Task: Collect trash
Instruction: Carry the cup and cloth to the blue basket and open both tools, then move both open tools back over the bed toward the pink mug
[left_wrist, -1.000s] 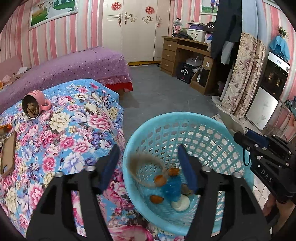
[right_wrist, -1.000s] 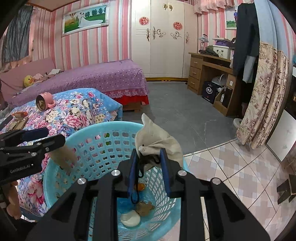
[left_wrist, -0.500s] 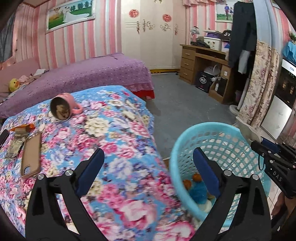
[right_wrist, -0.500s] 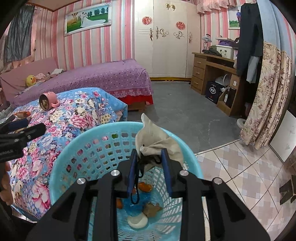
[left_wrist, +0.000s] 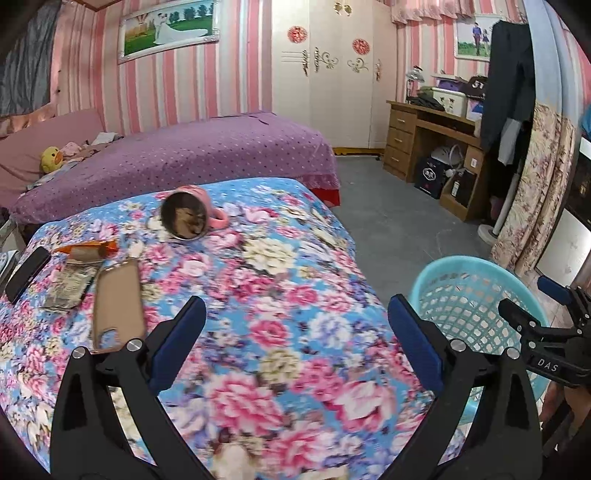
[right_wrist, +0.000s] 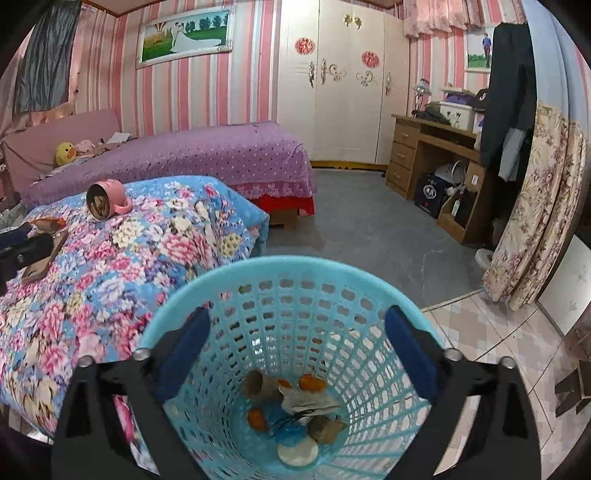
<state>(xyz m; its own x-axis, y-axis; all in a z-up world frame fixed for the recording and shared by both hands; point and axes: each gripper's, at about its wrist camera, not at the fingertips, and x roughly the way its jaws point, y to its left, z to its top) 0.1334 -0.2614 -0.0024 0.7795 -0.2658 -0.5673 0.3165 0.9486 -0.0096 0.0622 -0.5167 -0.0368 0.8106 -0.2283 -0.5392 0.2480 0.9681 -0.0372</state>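
Trash lies on the far left part of the floral blanket in my left wrist view: an orange wrapper near the left edge, a crumpled packet just in front of it, and a brown card beside that, with a dark phone at the very edge. A pink mug lies on its side toward the far edge, something brown inside it. My left gripper is spread wide and empty above the blanket's near part. The blue basket stands off the blanket's right edge, and my right gripper shows above its rim. In the right wrist view, my right gripper is released, fingers wide apart over the basket, holding nothing. On the basket's bottom lie collected scraps: orange bits, a pale cloth, brown pieces, a white disc. The blanket is to the left, touching the basket, with the mug near its far edge.
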